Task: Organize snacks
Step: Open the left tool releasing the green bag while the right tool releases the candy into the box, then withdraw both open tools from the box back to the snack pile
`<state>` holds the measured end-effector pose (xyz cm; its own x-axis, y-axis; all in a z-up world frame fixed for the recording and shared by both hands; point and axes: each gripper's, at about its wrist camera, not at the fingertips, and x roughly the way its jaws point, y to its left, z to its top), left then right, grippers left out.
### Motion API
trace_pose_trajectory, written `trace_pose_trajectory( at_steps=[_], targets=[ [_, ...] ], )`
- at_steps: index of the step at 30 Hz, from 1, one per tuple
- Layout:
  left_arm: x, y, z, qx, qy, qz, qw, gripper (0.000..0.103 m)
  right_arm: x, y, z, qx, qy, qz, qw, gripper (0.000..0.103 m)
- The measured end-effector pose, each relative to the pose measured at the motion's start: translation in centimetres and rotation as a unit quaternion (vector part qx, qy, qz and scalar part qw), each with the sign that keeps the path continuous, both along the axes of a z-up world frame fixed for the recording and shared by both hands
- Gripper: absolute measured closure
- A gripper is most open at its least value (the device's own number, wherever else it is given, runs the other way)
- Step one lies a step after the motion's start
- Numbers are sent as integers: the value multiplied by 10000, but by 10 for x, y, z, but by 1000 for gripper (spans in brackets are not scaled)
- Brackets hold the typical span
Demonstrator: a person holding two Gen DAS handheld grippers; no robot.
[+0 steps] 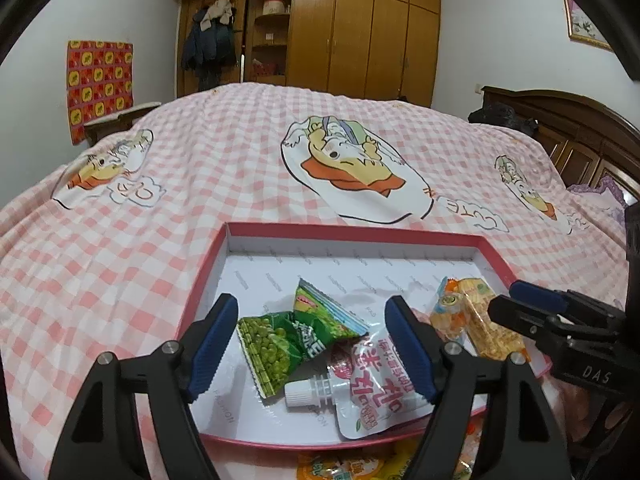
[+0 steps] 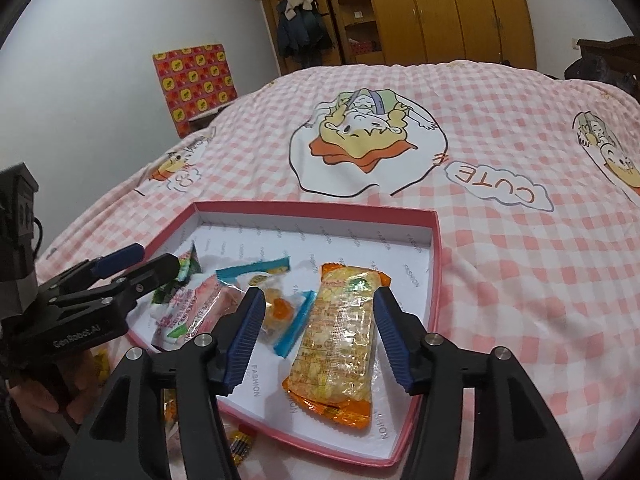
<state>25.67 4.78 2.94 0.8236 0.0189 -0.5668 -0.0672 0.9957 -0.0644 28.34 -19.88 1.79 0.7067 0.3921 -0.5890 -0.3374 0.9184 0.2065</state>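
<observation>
A shallow pink-rimmed white box (image 1: 492, 249) (image 2: 435, 240) lies on the bed. In it lie a green pea packet (image 1: 280, 340), a pink-and-white spout pouch (image 1: 372, 384) (image 2: 188, 312), a blue-edged jelly packet (image 2: 276, 304) and an orange cracker packet (image 2: 340, 344) (image 1: 484, 320). My left gripper (image 1: 310, 344) is open just above the pea packet and the pouch, holding nothing. My right gripper (image 2: 318, 336) is open, its fingers on either side of the cracker packet and apart from it.
More yellow and orange snack packets (image 1: 340, 468) (image 2: 240, 444) lie on the bed in front of the box. The pink checked bedspread (image 1: 200, 160) spreads beyond. A wooden wardrobe (image 1: 360, 28) and headboard (image 1: 568, 128) stand behind.
</observation>
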Motion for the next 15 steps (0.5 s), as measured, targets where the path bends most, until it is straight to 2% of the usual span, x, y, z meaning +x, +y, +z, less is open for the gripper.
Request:
trace_pose_trajectory(
  at_steps=[6, 15],
  targets=[
    [-2, -8, 1, 232, -63, -26, 9997, 21, -1, 5, -1, -121, 6, 7, 9999, 43],
    [-10, -9, 8, 150, -65, 29, 9999, 21, -4, 0, 4, -16, -33, -8, 10000, 43]
  ],
)
